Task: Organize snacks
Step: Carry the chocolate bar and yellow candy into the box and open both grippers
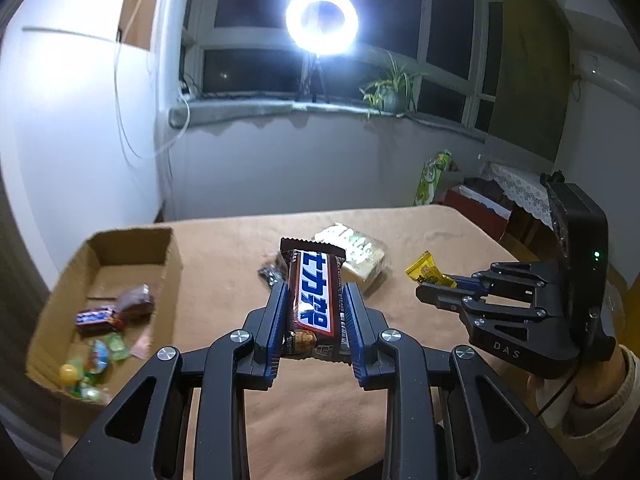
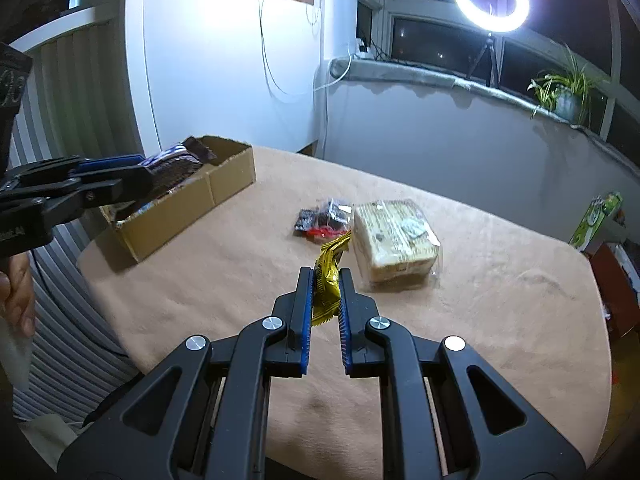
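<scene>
My left gripper [image 1: 314, 292] is shut on a brown chocolate bar [image 1: 314, 304] with blue and white lettering, held above the table, to the right of the cardboard box [image 1: 132, 240]. The right wrist view shows it [image 2: 140, 178] over the box's near end [image 2: 228, 176]. My right gripper [image 2: 326, 276] is shut on a small yellow snack packet [image 2: 326, 280], held above the table; it also shows in the left wrist view [image 1: 430, 294]. The box holds several small snacks [image 1: 104, 320].
A clear-wrapped bread pack [image 2: 394, 240] and a small dark snack bag [image 2: 324, 220] lie on the tan-covered table [image 2: 480, 320]. A ring light [image 1: 322, 20] and a potted plant [image 1: 390, 92] stand on the windowsill. A green bag [image 1: 432, 176] is beyond the table.
</scene>
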